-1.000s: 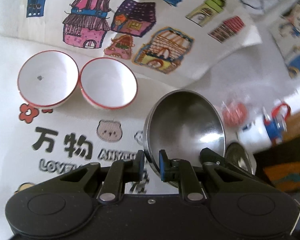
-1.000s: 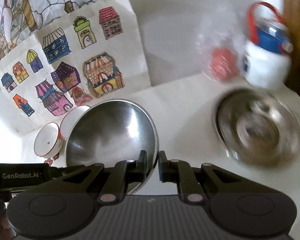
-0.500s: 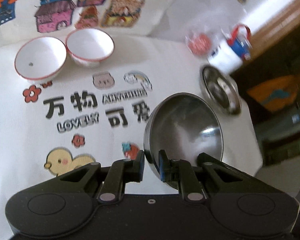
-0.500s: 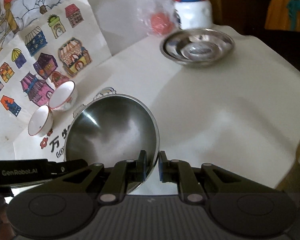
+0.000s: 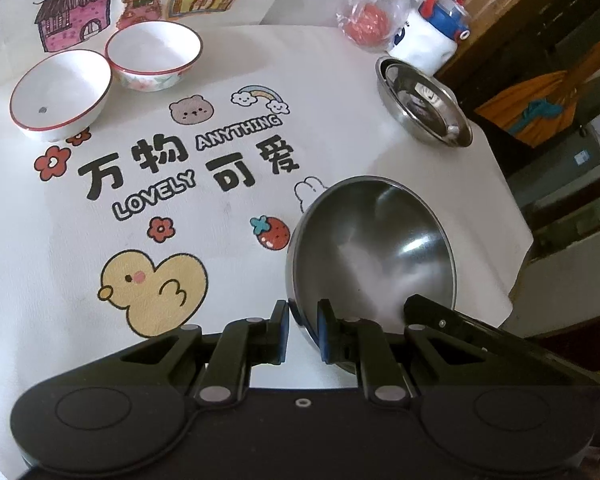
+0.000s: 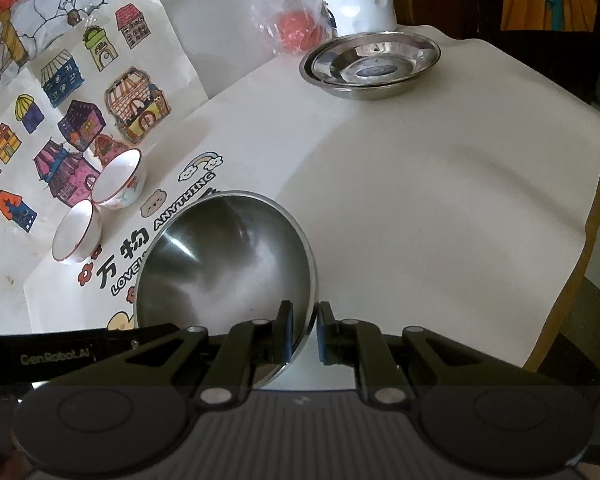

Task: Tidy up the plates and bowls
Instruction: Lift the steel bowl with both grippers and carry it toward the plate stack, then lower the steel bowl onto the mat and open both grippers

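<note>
A large steel bowl [image 5: 374, 248] is held above the table by both grippers. My left gripper [image 5: 303, 330] is shut on its left rim, and my right gripper [image 6: 303, 332] is shut on its right rim [image 6: 306, 280]. Two white bowls with red rims [image 5: 60, 94] [image 5: 154, 54] stand side by side at the far left; they also show in the right wrist view [image 6: 76, 232] [image 6: 120, 180]. Stacked steel plates [image 5: 424, 104] sit at the far right of the table, also seen in the right wrist view [image 6: 374, 62].
A white tablecloth [image 5: 228, 184] with printed cartoons and words covers the table. A white and blue bottle [image 5: 432, 28] and a bagged red thing [image 5: 366, 22] stand behind the plates. House drawings [image 6: 80, 120] hang on the wall. The table's right edge [image 6: 596, 200] drops off.
Both grippers have carried the steel bowl back from the wall toward the near side of the table. The white bowls and steel plates now lie farther away.
</note>
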Tool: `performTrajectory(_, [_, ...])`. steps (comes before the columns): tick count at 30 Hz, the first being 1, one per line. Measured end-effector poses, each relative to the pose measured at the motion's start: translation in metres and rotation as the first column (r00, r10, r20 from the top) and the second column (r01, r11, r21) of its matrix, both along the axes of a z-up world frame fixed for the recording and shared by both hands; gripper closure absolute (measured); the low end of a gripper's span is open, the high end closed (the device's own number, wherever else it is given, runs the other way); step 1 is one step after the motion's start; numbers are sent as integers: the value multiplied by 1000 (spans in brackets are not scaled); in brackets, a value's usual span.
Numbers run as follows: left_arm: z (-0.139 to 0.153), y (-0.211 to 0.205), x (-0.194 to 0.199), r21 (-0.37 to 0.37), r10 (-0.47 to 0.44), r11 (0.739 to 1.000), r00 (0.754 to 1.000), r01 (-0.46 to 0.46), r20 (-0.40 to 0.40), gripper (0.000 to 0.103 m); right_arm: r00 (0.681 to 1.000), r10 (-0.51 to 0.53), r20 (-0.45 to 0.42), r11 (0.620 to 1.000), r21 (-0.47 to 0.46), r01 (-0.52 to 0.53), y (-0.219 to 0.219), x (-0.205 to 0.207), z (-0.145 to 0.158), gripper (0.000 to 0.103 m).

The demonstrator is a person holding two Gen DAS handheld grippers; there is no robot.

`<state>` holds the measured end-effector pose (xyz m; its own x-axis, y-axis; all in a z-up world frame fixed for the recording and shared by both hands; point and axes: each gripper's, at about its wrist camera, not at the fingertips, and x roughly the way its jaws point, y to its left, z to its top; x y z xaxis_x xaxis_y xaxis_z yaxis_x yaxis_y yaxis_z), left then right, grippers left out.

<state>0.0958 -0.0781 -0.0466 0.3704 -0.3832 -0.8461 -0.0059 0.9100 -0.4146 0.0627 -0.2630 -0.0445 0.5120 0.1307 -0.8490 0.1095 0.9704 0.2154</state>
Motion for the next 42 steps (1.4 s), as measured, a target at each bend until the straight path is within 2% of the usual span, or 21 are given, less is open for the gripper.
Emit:
performTrajectory(14, [-3, 3, -1, 45, -22, 999, 999, 21, 23, 88, 1000, 4, -1, 1000, -4, -4, 3, 3, -3, 88])
performTrajectory(18, [-3, 3, -1, 40, -21, 999, 999, 20, 28, 86, 1000, -5, 8, 1000, -9, 5, 2, 5, -3, 79])
performTrajectory(24, [-4, 4, 4, 24, -6, 1000, 1000, 5, 22, 84, 1000, -9, 7, 1000, -17, 10, -1, 10, -3, 77])
performTrajectory(26, [-5, 2, 5, 25, -9, 1000, 1000, 9, 17, 84, 1000, -14, 7, 1000, -24, 14, -2, 10, -1, 71])
performTrajectory(28, [-5, 2, 6, 24, -9, 1000, 1000, 9, 16, 83, 1000, -18, 7, 1000, -26, 18, -5, 10, 0, 58])
performTrajectory(30, [-5, 2, 6, 20, -11, 1000, 1000, 11, 14, 83, 1000, -19, 12, 999, -36, 19, -6, 10, 4, 50])
performTrajectory(35, [-2, 14, 7, 13, 21, 1000, 1000, -22, 12, 66, 999, -17, 28, 999, -43, 18, -6, 12, 13, 32])
performTrajectory(37, [2, 22, 7, 12, 40, 999, 999, -40, 15, 57, 999, -14, 39, 999, -38, 15, -4, 13, 18, 24])
performTrajectory(42, [10, 51, 4, 6, 110, 994, 994, -110, 28, 41, 997, 16, 75, 1000, -27, -14, 10, 21, 30, 13])
